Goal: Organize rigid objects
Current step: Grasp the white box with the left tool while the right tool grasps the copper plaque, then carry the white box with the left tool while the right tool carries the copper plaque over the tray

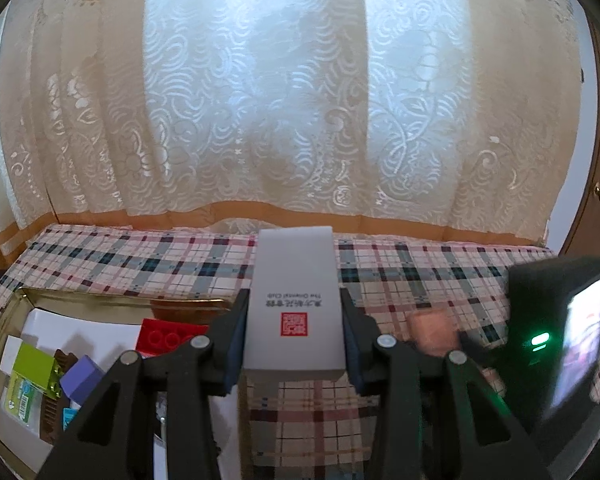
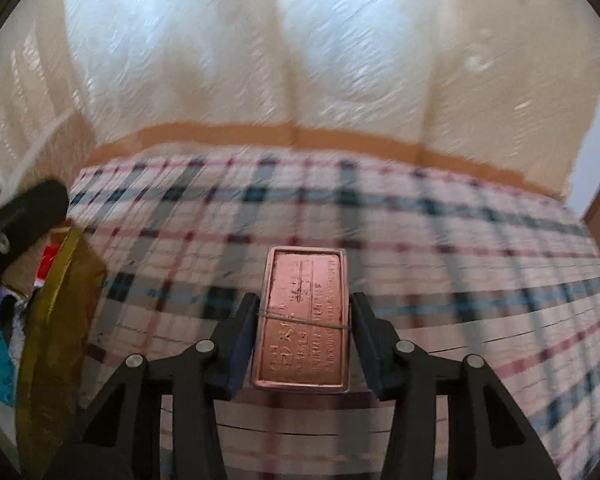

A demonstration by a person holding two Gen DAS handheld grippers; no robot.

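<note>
My left gripper is shut on a tall white box with a red seal stamp, held above the plaid tablecloth. My right gripper is shut on a copper-coloured flat tin with embossed text and a rubber band around it, held above the cloth; the right wrist view is motion-blurred. The tin also shows blurred in the left wrist view, to the right of the white box. A gold-rimmed tray at lower left holds several items: a red brick, a green block, a purple block.
The right gripper's body with a green light fills the right side of the left wrist view. The tray's gold rim stands at the left of the right wrist view, with the left gripper's body above it. A lace curtain hangs behind the table.
</note>
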